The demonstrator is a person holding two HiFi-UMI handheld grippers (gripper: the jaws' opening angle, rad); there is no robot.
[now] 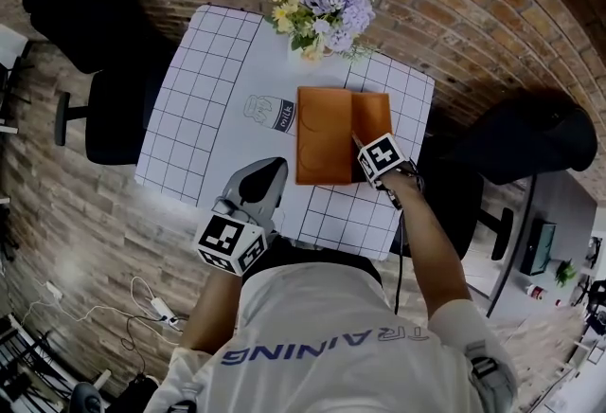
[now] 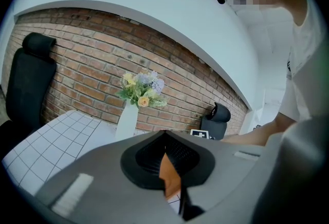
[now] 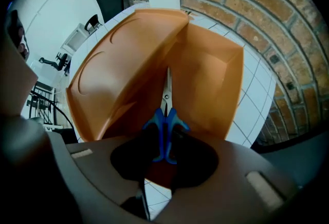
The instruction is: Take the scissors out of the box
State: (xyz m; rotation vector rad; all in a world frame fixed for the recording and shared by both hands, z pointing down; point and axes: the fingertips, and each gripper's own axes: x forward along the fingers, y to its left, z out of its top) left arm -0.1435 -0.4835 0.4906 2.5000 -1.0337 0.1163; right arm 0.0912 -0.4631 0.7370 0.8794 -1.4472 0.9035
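An orange box (image 1: 322, 132) lies open on the table; in the right gripper view its lid (image 3: 123, 63) leans at the left beside the tray (image 3: 213, 76). Scissors (image 3: 165, 120) with blue handles lie in the tray, blades pointing away from me. My right gripper (image 3: 165, 148) points straight down into the box, and its dark pads press on the blue handles from both sides. In the head view it (image 1: 371, 165) is at the box's near right corner. My left gripper (image 1: 265, 176) hovers by the table's front edge, jaws together and holding nothing (image 2: 172, 166).
A white vase of flowers (image 1: 327, 4) stands at the table's far edge behind the box. A milk carton picture (image 1: 270, 111) lies left of the box on the grid cloth (image 1: 199, 98). Black office chairs (image 1: 95, 70) (image 1: 521, 136) flank the table.
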